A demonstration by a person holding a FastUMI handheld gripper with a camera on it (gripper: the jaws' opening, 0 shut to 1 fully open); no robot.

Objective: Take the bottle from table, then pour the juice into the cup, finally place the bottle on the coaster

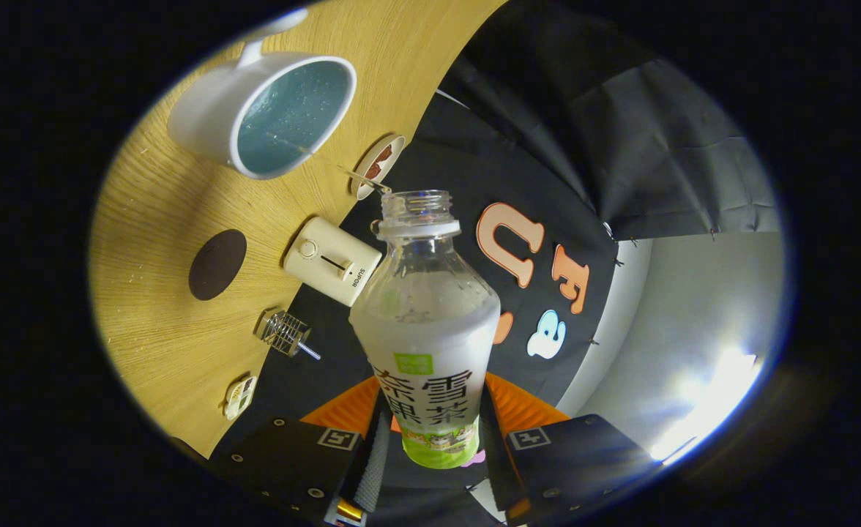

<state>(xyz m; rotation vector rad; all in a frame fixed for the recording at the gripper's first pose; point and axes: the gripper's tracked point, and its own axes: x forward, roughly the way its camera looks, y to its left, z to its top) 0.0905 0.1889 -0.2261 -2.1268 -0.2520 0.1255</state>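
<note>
1. Bottle [425, 322] is the thing to manage, but starting at the left: the dark round coaster [217, 264] lies flat on the wooden table [167, 344], well apart from the cup, and waits for the last step.
2. Up from it, the white cup [266, 113] shows its blue inside toward the bottle's mouth; a thin stream seems to run from the mouth toward the rim, so I judge pouring is under way.
3. A cream appliance [332, 260] and a small wire object [284, 333] sit between coaster and bottle; keep the return path off them.
4. The bottle is clamped between both fingers of the gripper [430, 439], uncapped and tipped cupward, some liquid visible inside.
5. To pour well, hold the squeeze firm, keep the mouth aimed inside the rim, tilt slowly, and level off before moving away.
</note>
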